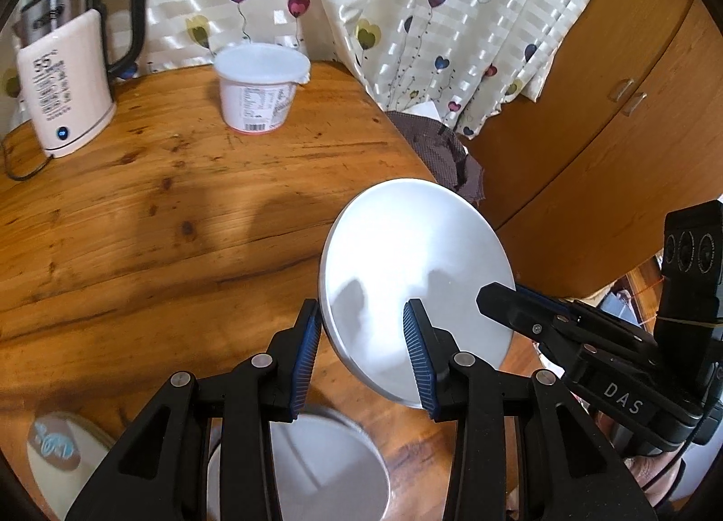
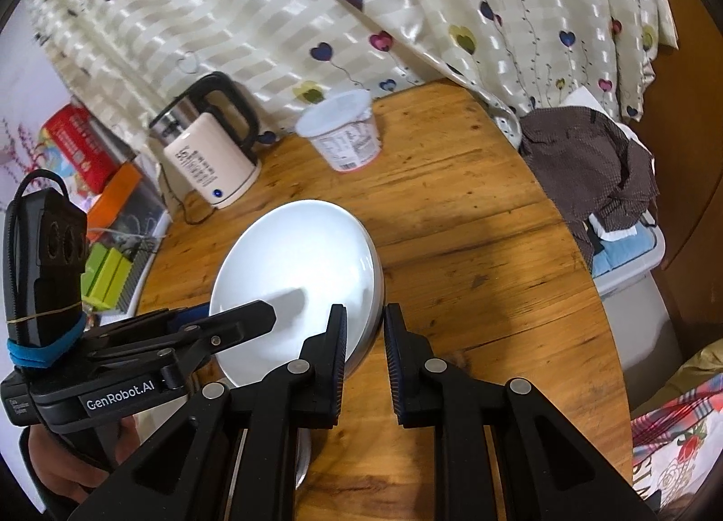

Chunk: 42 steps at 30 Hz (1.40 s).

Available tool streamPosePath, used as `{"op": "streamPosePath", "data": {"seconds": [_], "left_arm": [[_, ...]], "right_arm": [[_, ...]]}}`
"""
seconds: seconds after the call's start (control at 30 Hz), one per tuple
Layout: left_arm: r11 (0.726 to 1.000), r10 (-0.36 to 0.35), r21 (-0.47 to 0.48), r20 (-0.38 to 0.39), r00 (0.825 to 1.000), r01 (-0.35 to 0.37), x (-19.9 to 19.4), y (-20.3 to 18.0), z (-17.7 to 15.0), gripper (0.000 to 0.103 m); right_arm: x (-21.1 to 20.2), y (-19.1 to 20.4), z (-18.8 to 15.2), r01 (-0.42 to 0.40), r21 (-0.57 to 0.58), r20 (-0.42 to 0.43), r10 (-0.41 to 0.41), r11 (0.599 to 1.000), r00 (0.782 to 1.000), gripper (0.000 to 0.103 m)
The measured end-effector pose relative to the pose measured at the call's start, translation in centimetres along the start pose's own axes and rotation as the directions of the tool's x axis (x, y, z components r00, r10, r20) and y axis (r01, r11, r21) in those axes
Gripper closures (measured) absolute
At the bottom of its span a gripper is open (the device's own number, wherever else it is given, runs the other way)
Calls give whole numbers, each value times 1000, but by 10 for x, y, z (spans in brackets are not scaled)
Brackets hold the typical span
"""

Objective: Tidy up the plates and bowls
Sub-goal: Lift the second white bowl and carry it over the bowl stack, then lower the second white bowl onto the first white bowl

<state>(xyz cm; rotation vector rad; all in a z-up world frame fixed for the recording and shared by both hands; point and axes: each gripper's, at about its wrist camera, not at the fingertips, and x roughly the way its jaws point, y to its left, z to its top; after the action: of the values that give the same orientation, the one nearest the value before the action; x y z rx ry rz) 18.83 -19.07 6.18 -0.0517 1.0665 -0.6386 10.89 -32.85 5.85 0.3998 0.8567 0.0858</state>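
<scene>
- The wooden worktop [image 1: 158, 213] carries a kettle [image 1: 68, 82] and a tub [image 1: 257, 87] at its far side.
- A white plate [image 1: 415, 277] hangs tilted above the worktop, nearer than the tub.
- The right tongs [image 2: 365, 358] look clamped on the plate's rim; the left tongs [image 1: 361, 354] stand apart around its other edge.
- Step in hand, I judge: a handover or two-handed carry. Next, lower it onto the dish [image 1: 316, 462] below.
</scene>
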Motion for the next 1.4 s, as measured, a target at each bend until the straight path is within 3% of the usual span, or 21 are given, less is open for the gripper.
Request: {"op": "streamPosePath", "data": {"seconds": [0.37,0.63,1.4], "left_arm": [[999,42,-28,54,998,-40,-48,9,-33,64],[995,68,-75,51,996,-64,-61,26,-63,64],[987,90,-128,-38,995,-94,-46,49,-112,64]], "right_arm": [[-21,42,-20,-47,-67,3,48,997,999,86],[-18,62,-44,-74,-98,-39,71,992,997,86],[11,69,-83,-101,-86,-173,85,991,981,86]]}}
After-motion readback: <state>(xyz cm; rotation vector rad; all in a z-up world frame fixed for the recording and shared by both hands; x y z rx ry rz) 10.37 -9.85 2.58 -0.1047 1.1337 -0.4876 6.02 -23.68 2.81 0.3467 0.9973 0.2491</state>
